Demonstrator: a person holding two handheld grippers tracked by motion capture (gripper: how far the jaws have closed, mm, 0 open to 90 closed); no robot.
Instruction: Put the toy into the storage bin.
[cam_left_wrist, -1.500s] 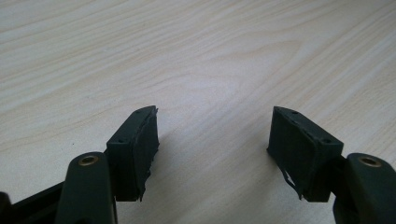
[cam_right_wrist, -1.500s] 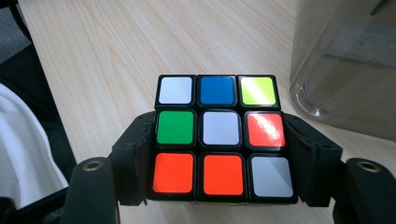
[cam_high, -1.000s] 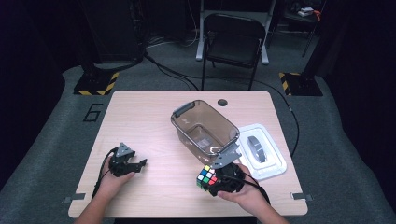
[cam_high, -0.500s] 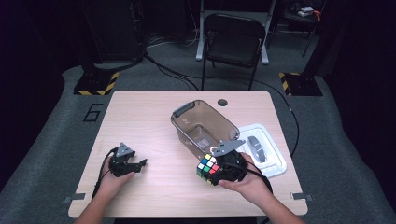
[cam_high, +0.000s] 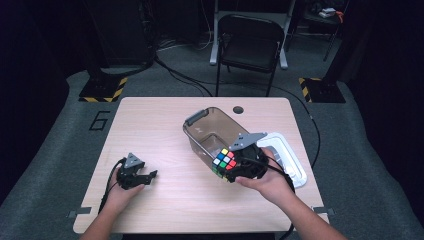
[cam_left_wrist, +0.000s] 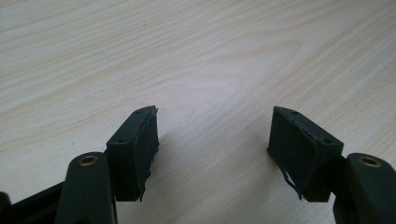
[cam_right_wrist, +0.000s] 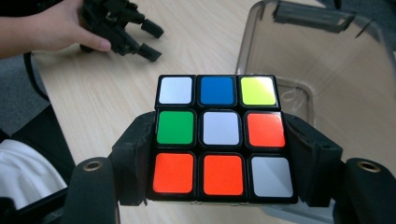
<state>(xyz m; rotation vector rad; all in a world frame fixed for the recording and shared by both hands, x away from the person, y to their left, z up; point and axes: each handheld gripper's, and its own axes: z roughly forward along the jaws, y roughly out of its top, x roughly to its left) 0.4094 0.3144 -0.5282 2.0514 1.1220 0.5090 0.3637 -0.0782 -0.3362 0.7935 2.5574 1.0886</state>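
Jaws of the right gripper (cam_right_wrist: 219, 186) clamp the cube (cam_right_wrist: 222, 135), held just at the near wall of the bin (cam_high: 200, 131), whose mouth lies straight ahead. Left gripper (cam_left_wrist: 212, 154) rests agape on the surface (cam_high: 165, 120), farther from the bin.

cube (cam_right_wrist: 222, 135) | scrambled | clamped in right tongs (cam_right_wrist: 219, 161) | beside bin (cam_high: 210, 132)

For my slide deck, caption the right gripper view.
Right tongs clamp a scrambled cube beside an open bin.
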